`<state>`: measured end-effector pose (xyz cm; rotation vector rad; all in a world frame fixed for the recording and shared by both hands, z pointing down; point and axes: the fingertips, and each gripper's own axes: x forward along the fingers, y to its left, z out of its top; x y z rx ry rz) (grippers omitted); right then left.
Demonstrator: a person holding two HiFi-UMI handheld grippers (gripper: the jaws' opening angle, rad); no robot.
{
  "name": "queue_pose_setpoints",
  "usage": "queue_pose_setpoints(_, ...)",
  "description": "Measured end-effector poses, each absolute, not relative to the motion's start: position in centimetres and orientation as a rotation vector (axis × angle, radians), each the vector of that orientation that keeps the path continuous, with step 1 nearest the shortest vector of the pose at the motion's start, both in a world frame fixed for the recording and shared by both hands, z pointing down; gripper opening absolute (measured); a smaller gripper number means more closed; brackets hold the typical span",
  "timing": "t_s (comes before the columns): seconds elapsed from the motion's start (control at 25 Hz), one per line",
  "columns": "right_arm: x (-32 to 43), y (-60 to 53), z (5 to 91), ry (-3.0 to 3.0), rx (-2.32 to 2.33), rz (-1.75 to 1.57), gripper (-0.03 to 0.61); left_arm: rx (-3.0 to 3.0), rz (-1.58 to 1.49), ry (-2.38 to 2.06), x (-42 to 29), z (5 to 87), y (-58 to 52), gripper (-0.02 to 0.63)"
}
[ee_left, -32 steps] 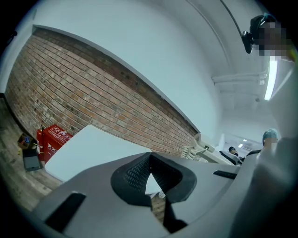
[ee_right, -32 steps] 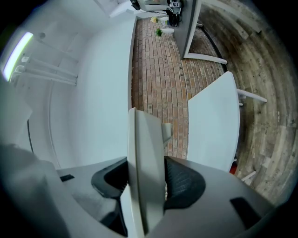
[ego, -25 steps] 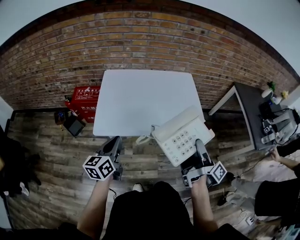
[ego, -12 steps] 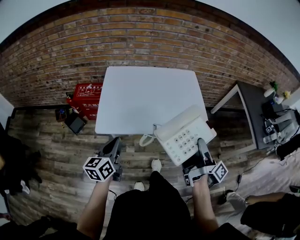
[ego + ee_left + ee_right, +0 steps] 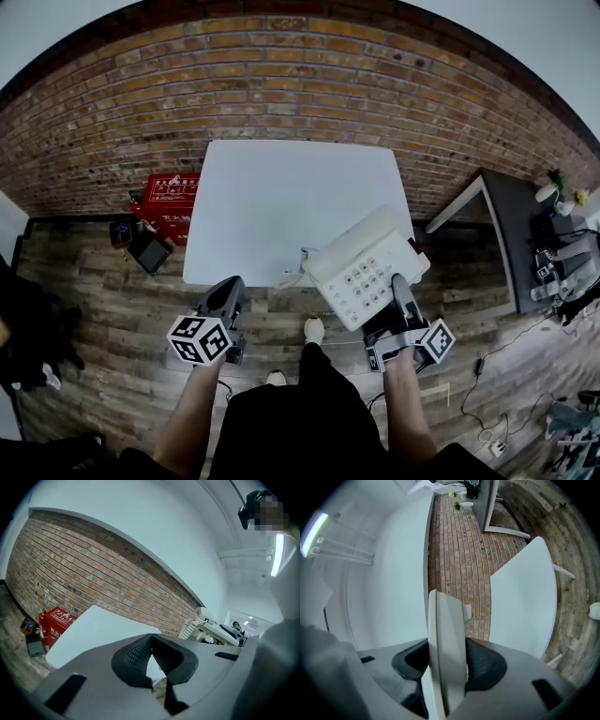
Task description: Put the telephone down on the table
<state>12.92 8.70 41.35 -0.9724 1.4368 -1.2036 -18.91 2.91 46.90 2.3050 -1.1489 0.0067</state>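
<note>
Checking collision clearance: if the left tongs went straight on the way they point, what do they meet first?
The white table, around its near edge, which lies just ahead of the left tongs. Height is unclear: they might pass over the top toward the brick wall.

A: What closes the back of the scene?
B: A brick wall point(image 5: 300, 84), across the full width, with a plank floor point(image 5: 103, 300) at its foot.
A: What stands along the brick wall?
B: At its left foot, a red box point(image 5: 173, 197), and a small black device point(image 5: 150, 251) slightly farther out. Near its right end, a dark desk point(image 5: 511, 234) bearing a plant point(image 5: 560, 178).
</note>
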Motion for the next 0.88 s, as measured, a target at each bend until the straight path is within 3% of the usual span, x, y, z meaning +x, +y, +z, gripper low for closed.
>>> queue_pose_setpoints(0.88,20.6,-7.8,45.4,1.580,-0.871,-1.330,0.216,2.241,0.030,-1.288,-10.5,46.5,-10.1,0.012)
